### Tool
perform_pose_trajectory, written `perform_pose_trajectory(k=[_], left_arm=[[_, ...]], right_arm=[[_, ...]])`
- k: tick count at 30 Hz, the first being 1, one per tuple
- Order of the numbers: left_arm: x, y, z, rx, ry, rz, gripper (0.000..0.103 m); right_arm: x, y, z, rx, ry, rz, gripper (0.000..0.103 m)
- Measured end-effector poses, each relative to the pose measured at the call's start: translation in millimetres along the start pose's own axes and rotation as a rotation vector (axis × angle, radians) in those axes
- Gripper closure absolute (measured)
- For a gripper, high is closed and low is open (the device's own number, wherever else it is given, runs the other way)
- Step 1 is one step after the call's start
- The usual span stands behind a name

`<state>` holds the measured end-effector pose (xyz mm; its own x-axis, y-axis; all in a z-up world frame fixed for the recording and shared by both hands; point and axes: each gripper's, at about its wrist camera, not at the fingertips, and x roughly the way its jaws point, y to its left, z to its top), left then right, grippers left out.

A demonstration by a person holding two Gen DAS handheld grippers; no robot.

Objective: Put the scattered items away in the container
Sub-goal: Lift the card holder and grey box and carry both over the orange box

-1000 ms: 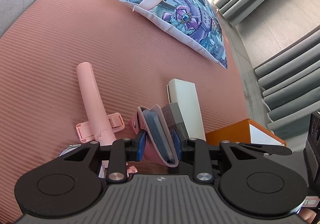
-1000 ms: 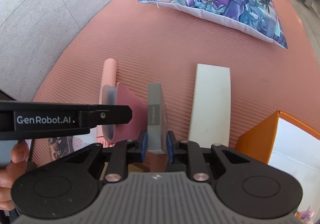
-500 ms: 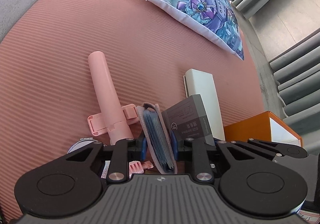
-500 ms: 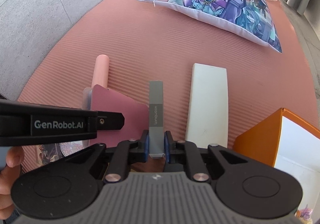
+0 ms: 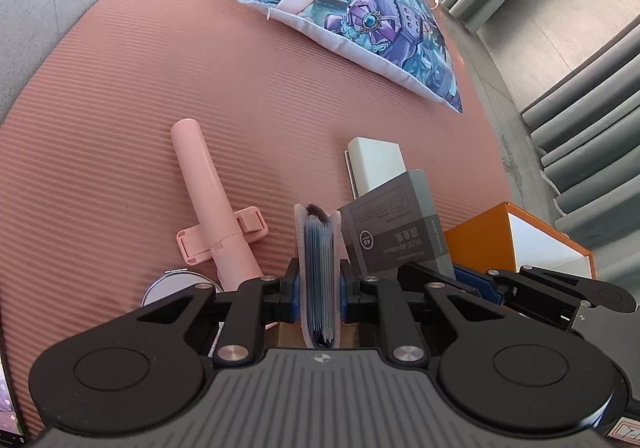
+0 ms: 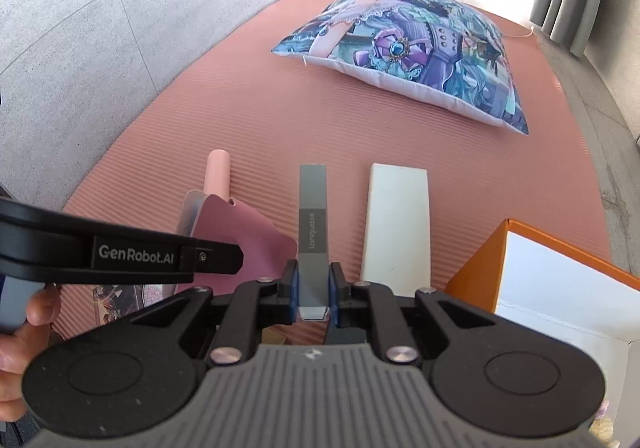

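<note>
Lifted card holder [image 5: 319, 272], grey box [image 6: 312, 236].

I note a printed cushion [image 6: 404, 51] lying flat at the far end of a ribbed salmon-pink mat [image 6: 248, 119]; its cover shows an illustrated figure in blues and purples with a jewelled bow, and a white edge shows along its near side. The mat rests on grey stone-look floor tiles [image 6: 80, 19]. From the left wrist view I see grey pleated curtains [image 5: 580, 167] hanging at the right, and bright daylight falling beyond the cushion.
</note>
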<state>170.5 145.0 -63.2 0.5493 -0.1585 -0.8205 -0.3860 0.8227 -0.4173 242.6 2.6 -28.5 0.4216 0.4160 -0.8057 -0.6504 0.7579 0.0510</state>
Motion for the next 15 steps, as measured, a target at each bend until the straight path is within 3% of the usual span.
perform_pose_trajectory(k=[10,15], left_arm=[[-54.3,-21.5,2.9,0.019,-0.078,-0.09,0.084],[-69.4,-54.5,9.6,0.065,-0.091,-0.169,0.084]], right_arm=[[-74.1,-18.0,-5.8,0.119,-0.199,0.027,0.087],[-115.6,-46.9,-15.2,0.197,-0.314,-0.033,0.087]])
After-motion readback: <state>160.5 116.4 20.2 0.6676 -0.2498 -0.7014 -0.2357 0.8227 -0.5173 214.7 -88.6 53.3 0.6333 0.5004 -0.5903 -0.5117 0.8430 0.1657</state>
